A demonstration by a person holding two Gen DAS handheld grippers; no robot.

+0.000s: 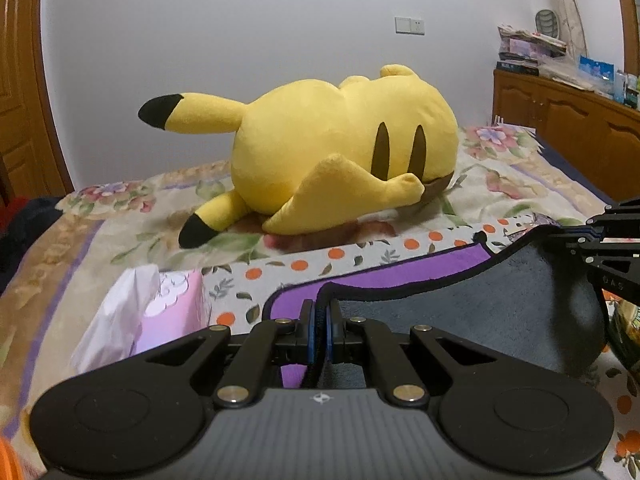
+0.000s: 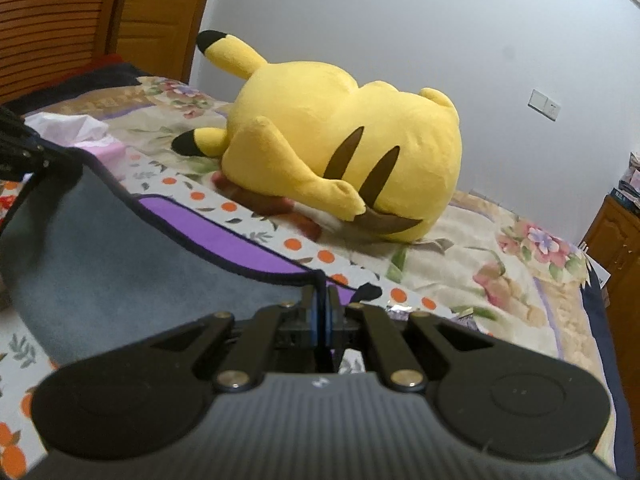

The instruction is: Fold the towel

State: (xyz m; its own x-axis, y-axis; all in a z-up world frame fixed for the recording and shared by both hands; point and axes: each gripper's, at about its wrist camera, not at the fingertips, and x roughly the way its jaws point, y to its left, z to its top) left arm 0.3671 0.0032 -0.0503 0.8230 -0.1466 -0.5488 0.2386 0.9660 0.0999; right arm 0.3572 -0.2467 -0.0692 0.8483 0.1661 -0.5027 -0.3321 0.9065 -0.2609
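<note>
Two grippers pinch the towel's dark hem: left gripper [image 1: 320,312] and right gripper [image 2: 321,300], each clamped narrow on a corner. Towel [image 1: 480,300], grey over purple, is lifted above the bed [image 1: 500,184], near the yellow plush toy [image 1: 332,148].

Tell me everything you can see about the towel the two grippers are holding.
The towel looks like soft plush fabric, grey on one face and purple on the other, with dark piping along the edge. The left gripper and right gripper each pinch its edge, lifting it so it sags between them. Its purple part lies on the orange-print cloth.
</note>
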